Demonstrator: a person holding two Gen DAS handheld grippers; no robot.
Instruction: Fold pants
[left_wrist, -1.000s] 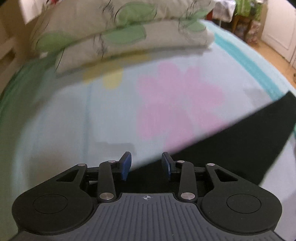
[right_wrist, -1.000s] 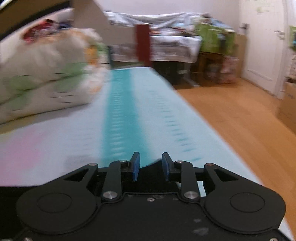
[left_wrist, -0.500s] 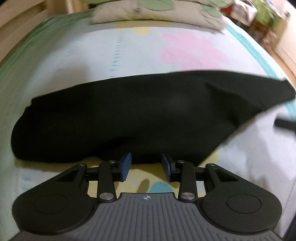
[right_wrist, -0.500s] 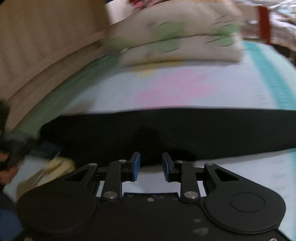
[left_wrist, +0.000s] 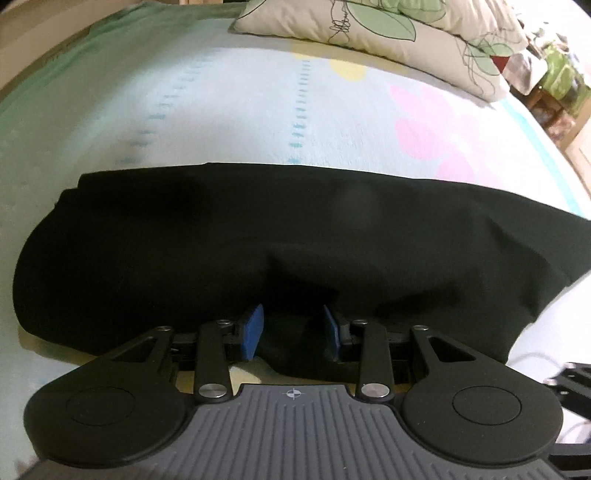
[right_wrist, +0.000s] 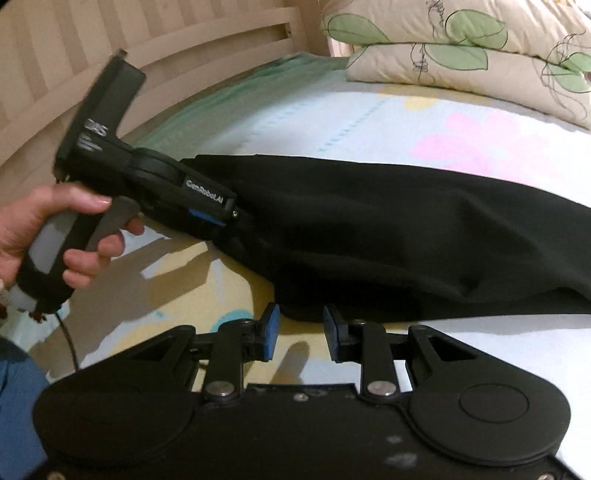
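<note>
Black pants (left_wrist: 258, 236) lie folded lengthwise across the bed, running left to right. My left gripper (left_wrist: 293, 326) is open, its blue pads on either side of the pants' near edge, cloth between them. In the right wrist view the pants (right_wrist: 388, 229) stretch to the right. My right gripper (right_wrist: 301, 328) is open, just short of the pants' near edge, over the sheet. The left gripper's body (right_wrist: 155, 181) shows there, held by a hand, with its tips at the pants' left end.
The bed sheet (left_wrist: 258, 110) is pale with pink and yellow flower prints. Leaf-print pillows (left_wrist: 388, 33) are stacked at the far end. A wooden headboard (right_wrist: 147, 62) stands at the left. Furniture and floor lie beyond the bed's right edge.
Both grippers swung from looking over the bed toward the pants and closed in on the near edge. The left gripper's pads now straddle the cloth edge.
</note>
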